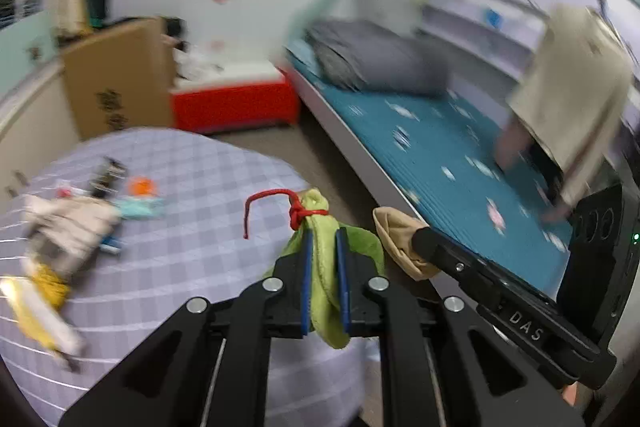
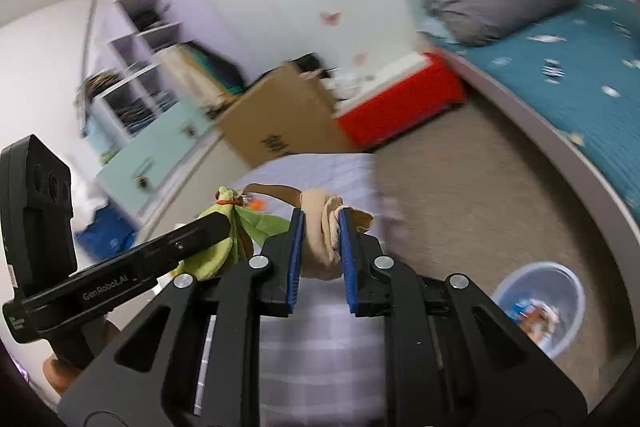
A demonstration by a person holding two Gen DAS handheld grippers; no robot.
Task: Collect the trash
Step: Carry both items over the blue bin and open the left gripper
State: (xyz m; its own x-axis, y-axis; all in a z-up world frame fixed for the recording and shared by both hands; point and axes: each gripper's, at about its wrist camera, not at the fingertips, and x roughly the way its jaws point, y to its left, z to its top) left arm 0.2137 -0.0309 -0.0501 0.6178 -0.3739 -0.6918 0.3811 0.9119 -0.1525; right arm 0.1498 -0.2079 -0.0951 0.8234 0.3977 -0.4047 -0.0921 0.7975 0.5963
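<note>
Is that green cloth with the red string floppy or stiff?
Probably floppy: the green cloth folds and droops between the left gripper pads. It looks light. The red string keeps it bunched, so it likely won't unfold.

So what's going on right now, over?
Left gripper shut on green cloth. Right gripper shut on beige cloth. Bin on floor, lower right; nothing in the way.
</note>
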